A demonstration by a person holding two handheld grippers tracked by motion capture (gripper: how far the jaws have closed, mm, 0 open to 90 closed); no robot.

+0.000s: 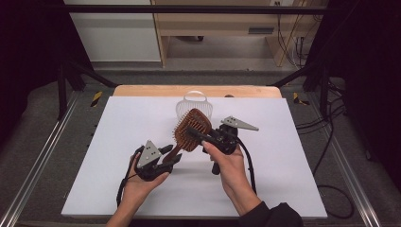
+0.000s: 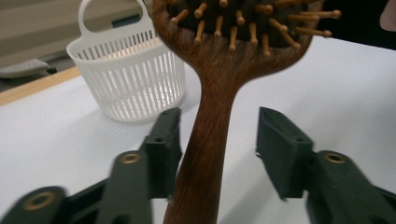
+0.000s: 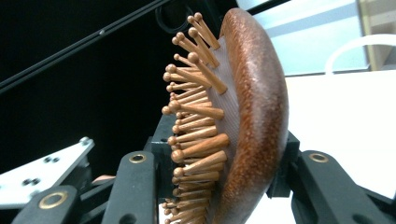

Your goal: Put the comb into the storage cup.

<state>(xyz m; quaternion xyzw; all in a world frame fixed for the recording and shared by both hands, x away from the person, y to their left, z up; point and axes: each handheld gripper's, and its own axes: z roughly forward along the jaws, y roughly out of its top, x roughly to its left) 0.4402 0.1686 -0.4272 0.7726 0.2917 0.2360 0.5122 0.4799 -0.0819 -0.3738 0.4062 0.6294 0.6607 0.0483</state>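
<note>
The brush (image 2: 210,93) is seen to be of brown wood, smooth with a slight sheen, its pins wooden with rounded tips set in a matt pad. The basket (image 2: 128,79), at 11 o'clock of the brush, is made of white slatted plastic, faintly glossy. Matt black plastic with brass-coloured rivets is shown on the fingers (image 2: 161,149). The surface (image 1: 142,127) is covered in matt white sheet, edged with pale wood.

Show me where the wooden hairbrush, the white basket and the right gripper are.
wooden hairbrush (image 2: 205,140), left gripper view, on its handle.
white basket (image 2: 135,79), left gripper view, on its slotted wall.
right gripper (image 3: 219,186), right gripper view, between its jaws.
</note>
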